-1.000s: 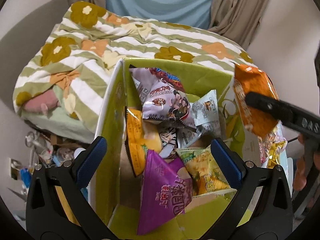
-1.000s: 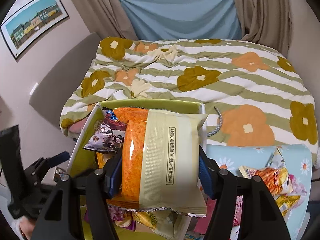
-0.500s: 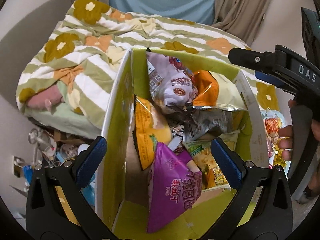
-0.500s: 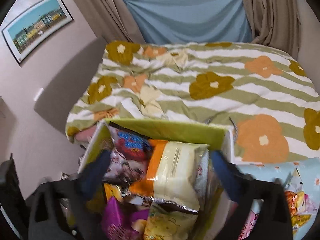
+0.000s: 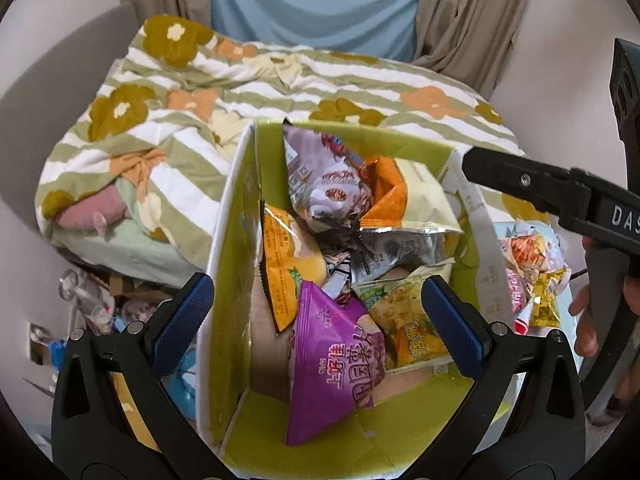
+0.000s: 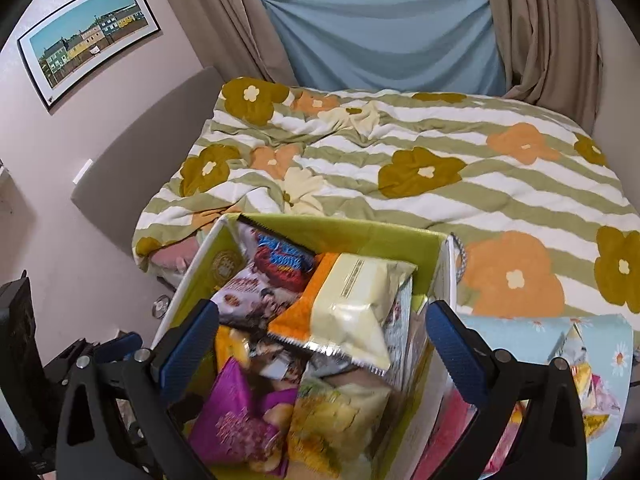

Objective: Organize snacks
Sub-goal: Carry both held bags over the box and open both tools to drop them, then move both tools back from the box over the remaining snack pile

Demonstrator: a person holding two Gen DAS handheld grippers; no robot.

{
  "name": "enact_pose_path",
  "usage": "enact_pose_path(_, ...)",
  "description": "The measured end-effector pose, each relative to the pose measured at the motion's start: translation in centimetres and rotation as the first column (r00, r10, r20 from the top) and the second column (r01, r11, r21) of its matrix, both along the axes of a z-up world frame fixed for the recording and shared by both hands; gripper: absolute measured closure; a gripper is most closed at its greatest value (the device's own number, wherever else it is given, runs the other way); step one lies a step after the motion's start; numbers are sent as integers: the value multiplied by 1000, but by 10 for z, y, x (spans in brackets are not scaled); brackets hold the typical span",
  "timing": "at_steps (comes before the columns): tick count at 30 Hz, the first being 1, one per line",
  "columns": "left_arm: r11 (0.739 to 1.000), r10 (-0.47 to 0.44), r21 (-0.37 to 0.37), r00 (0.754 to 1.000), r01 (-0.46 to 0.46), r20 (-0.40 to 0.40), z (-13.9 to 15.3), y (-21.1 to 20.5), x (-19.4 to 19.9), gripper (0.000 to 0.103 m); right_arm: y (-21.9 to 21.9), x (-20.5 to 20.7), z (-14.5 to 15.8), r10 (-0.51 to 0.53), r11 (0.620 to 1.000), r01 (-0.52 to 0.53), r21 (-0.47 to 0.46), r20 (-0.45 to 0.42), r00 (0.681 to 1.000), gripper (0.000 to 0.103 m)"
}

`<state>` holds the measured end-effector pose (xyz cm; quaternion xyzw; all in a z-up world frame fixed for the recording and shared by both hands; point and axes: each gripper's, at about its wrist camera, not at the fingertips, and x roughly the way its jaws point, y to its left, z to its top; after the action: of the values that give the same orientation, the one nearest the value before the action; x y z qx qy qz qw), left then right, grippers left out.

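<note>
The green box (image 5: 236, 216) sits w/ its far side next to the bed w/ the flower blanket (image 6: 440, 160), and it is nearly full of snack bags. The orange & cream bag (image 6: 352, 304) lies on top near the back, resting on the purple-white bag (image 5: 324, 184) and the silver pack (image 5: 384, 252). Lower down are the purple bag (image 5: 332, 360), the yellow chip bag (image 5: 408, 320) and an orange-yellow bag (image 5: 284, 256) standing on its edge. More snacks wait outside the box on the blue daisy cloth (image 6: 520, 328), e.g. a small pile of packets (image 5: 528, 272) just beside the box's right wall. The left gripper (image 5: 316, 308) hangs over the box w/ its claw wide apart and nothing in it. The right gripper (image 6: 322, 340) is also spread wide and empty, above the box's near right side. These bags look light, puffy & slippery, and the chips inside prob. break easy. Best to pinch one by its flat crimped end or a corner, not the fat middle, and squeeze softly. The loose packets are small & crinkly, so take one at a time.
</note>
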<state>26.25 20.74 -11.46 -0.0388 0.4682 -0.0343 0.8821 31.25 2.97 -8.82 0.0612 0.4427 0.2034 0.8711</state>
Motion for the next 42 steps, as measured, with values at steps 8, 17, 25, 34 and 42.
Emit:
enact_pose_path(8, 1000, -14, 22, 997, 13, 69, 34, -9, -31, 0, -14, -45, 33, -11, 1000, 12, -19, 54, 998, 0)
enact_pose_path(17, 997, -83, 6, 989, 83, 120, 56, -54, -62, 0, -69, -103, 60, -96, 993, 103, -52, 118, 988, 0)
enact_pose_path(25, 989, -150, 12, 981, 150, 122, 54, -130, -83, 0, -149, -133, 59, -164, 982, 174, -78, 118, 979, 0)
enact_pose_path(34, 985, -165, 50, 986, 163, 35, 14, -224, -104, 0, -236, -156, 29, -160, 980, 165, -108, 57, 986, 0)
enact_pose_path(42, 925, -282, 237, 955, 296, -92, -39, -277, -111, 0, -284, -162, -14, -124, 986, 120, -112, -29, 992, 0)
